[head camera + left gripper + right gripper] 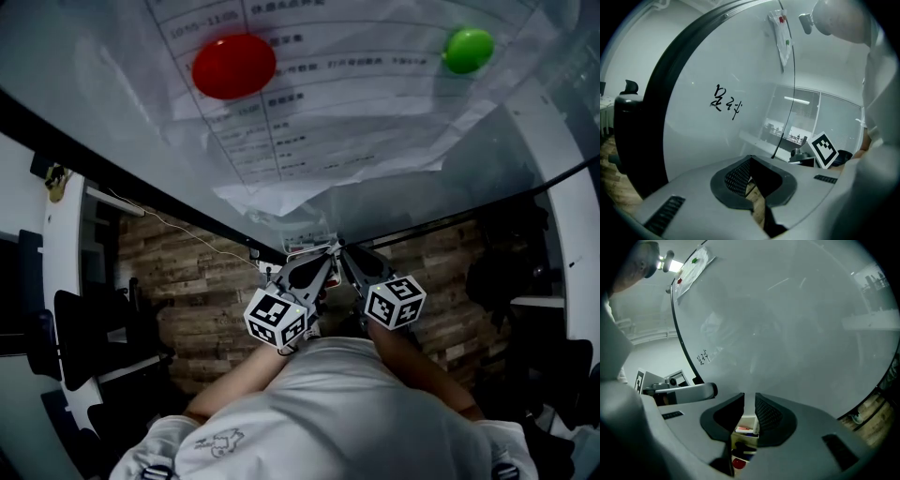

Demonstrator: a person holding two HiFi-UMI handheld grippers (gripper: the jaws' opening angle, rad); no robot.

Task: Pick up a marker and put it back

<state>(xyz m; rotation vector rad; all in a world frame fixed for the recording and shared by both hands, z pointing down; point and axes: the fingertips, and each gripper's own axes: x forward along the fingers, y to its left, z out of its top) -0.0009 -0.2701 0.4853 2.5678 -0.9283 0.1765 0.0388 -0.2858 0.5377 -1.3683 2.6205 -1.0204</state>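
A small white holder (744, 429) with several markers in it shows through the gap between my right gripper's (749, 398) jaws, just beyond the tips. Those jaws stand slightly apart with nothing between them. In the head view the holder (304, 247) sits at the whiteboard's lower edge, with both grippers side by side just below it. My left gripper (750, 161) has its tips together and holds nothing; wooden floor shows behind its pads. In the head view the left gripper (323, 257) and right gripper (348, 251) almost touch at the tips.
A large whiteboard (394, 141) fills the front, carrying papers (309, 103) pinned by a red magnet (233, 66) and a green magnet (468, 49). Black handwriting (725, 101) marks the board. A black office chair (80, 333) stands at left on the wooden floor (202, 291).
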